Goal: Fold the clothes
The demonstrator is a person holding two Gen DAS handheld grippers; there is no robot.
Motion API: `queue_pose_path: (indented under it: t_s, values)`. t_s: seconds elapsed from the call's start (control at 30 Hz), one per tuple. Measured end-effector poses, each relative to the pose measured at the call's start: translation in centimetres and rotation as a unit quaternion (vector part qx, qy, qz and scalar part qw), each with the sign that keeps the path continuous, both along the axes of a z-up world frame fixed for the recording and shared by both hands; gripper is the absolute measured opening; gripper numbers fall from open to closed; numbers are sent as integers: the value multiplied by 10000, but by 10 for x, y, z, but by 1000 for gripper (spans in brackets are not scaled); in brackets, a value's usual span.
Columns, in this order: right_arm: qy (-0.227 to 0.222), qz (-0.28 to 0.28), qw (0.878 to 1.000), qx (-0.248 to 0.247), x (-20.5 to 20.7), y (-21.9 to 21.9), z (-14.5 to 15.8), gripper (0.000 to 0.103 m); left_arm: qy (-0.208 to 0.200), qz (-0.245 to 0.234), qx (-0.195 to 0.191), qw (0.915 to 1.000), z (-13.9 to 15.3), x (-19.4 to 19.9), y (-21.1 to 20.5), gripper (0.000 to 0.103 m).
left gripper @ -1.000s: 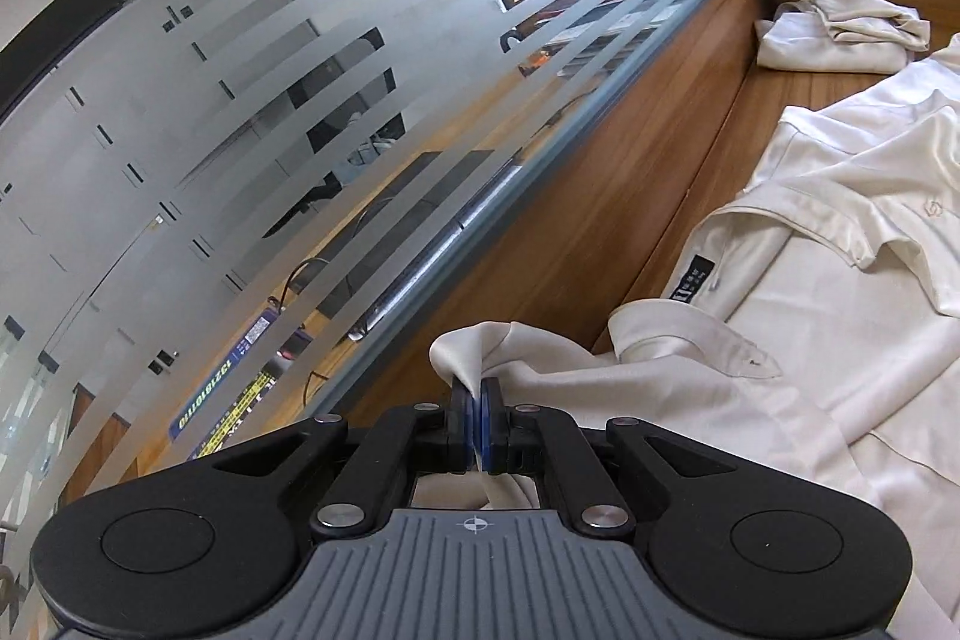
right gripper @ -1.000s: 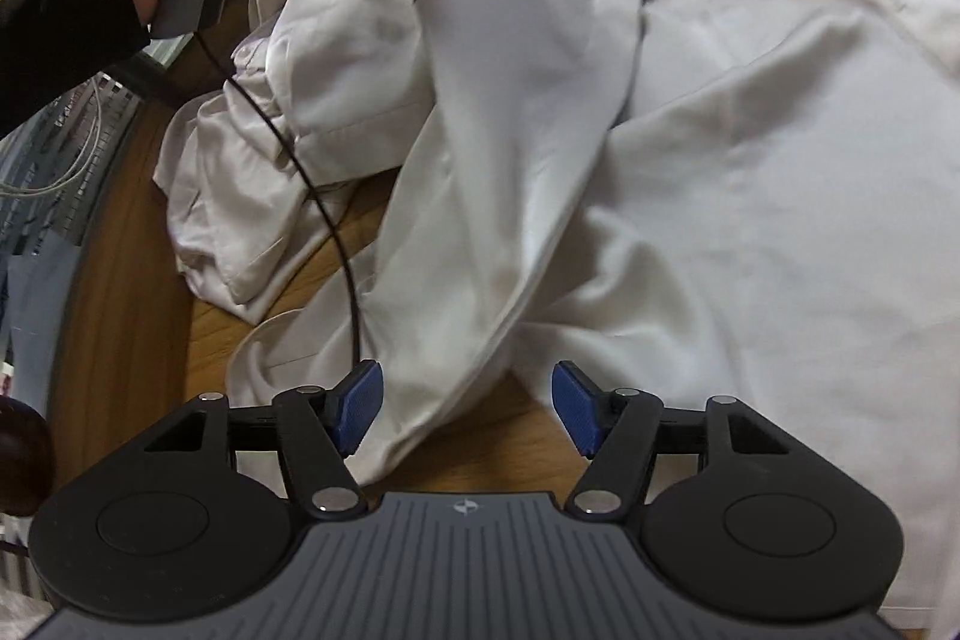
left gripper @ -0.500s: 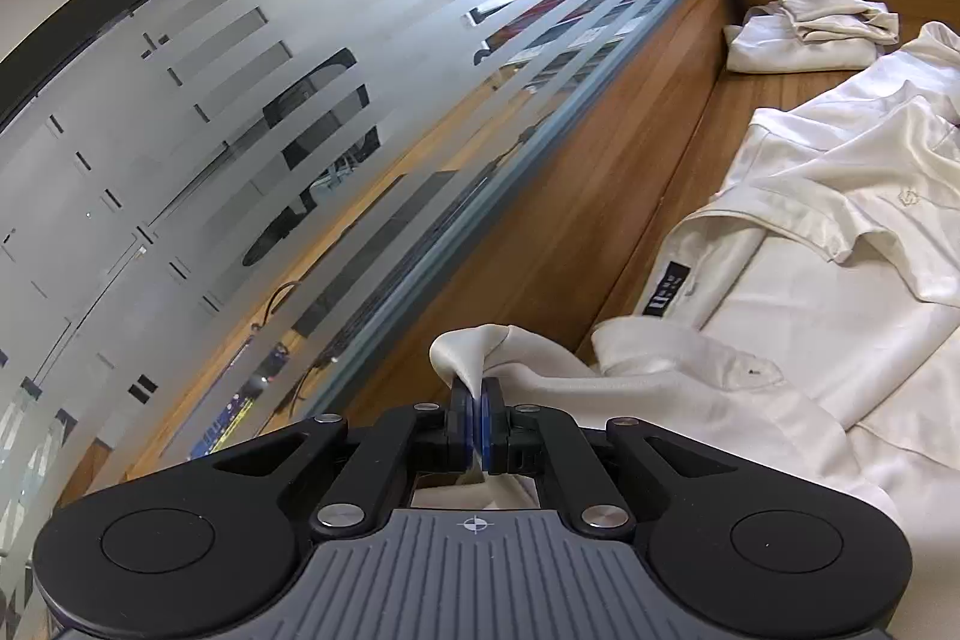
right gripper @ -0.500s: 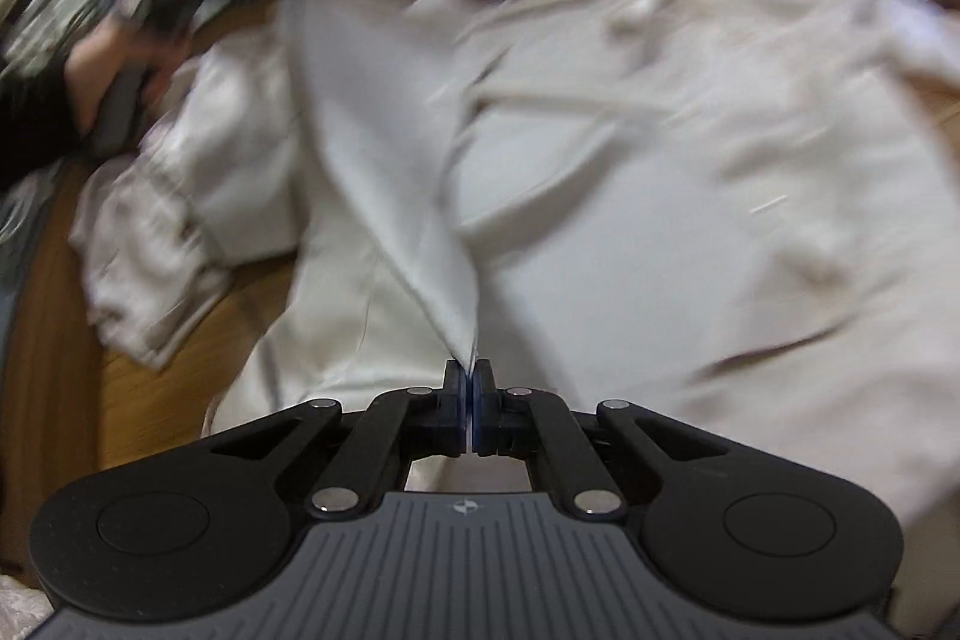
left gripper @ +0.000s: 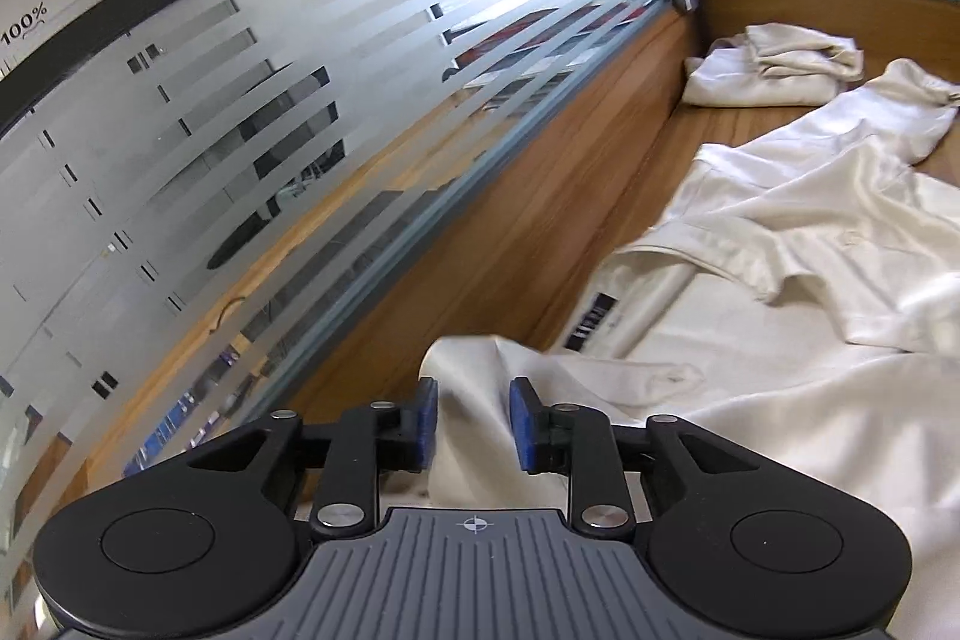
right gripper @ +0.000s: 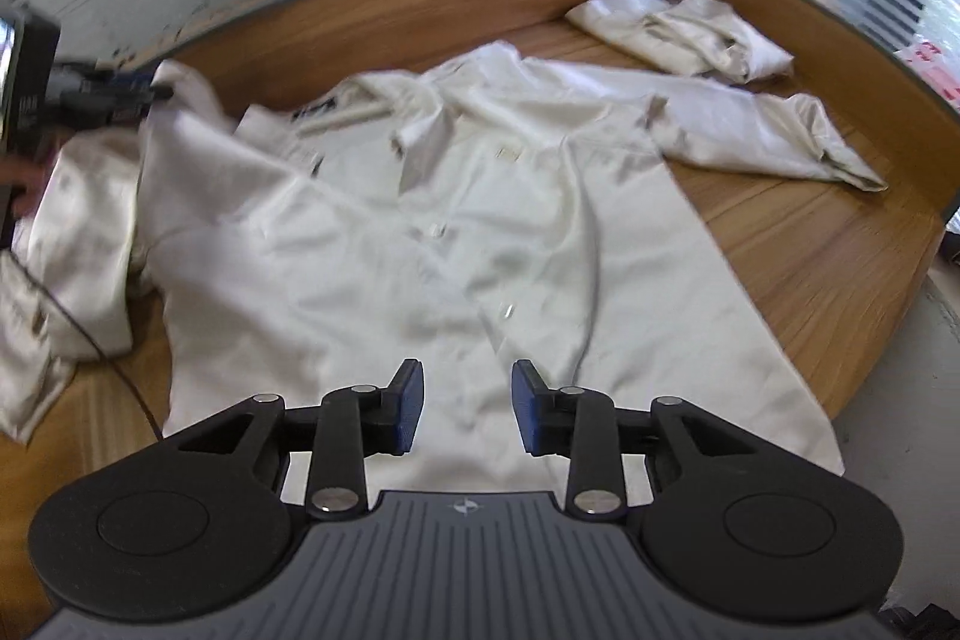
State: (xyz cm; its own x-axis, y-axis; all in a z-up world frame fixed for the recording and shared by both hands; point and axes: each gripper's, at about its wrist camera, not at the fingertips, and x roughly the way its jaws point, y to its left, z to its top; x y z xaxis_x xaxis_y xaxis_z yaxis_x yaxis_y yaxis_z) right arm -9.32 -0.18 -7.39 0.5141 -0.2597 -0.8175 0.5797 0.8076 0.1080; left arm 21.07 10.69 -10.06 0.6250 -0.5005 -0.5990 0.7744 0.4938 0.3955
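here the shirt [right gripper: 456,232] lay spread on the worktop [right gripper: 810,244], collar away; the right hand-held gripper [right gripper: 462,409] hovered over its hem, opening, empty; the left hand-held gripper [left gripper: 472,421], opening, straddled a shoulder fold.

The cream shirt [right gripper: 456,196] is smooth cloth with a soft sheen, the counter [right gripper: 798,244] is matt brown wood with grain, and the partition [left gripper: 252,148] is glass with frosted stripes.

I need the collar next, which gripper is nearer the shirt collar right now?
Left, judging roughly. The left gripper is beside the collar, at the shoulder; the right gripper hangs over the hem, jaws opening.
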Motion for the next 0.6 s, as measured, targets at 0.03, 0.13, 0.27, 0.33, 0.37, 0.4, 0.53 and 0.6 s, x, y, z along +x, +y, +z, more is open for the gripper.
queue_pose_path:
  t_s: [0.03, 0.13, 0.27, 0.33, 0.37, 0.4, 0.53, 0.6]
  values:
    - [22, 53, 10000, 41, -4, 3, -3, 37, 44, -5, 2, 10000, 1, -5, 4, 32]
    - [75, 119, 9997, 183, -17, 14, -11, 37, 220, 31, 39, 9997, 4, -24, 14, 33]
    - [131, 167, 9993, 294, -45, 17, -19, 37, 511, 46, 129, 9986, 0, -54, 24, 35]
    - [195, 130, 9993, 296, -62, 10, -21, 37, 606, 48, 181, 9980, -2, -70, 26, 35]
    - [216, 88, 9993, 279, -71, 5, -22, 37, 628, 58, 206, 9978, -3, -78, 26, 35]
    - [233, 38, 9993, 279, -80, -2, -23, 37, 651, 68, 230, 9976, -5, -86, 27, 37]
    - [323, -132, 9990, 263, -114, -39, -29, 37, 699, 156, 403, 9966, -8, -115, 21, 40]
    - [364, -165, 9989, 228, -127, -62, -32, 37, 673, 242, 482, 9963, -8, -128, 17, 40]
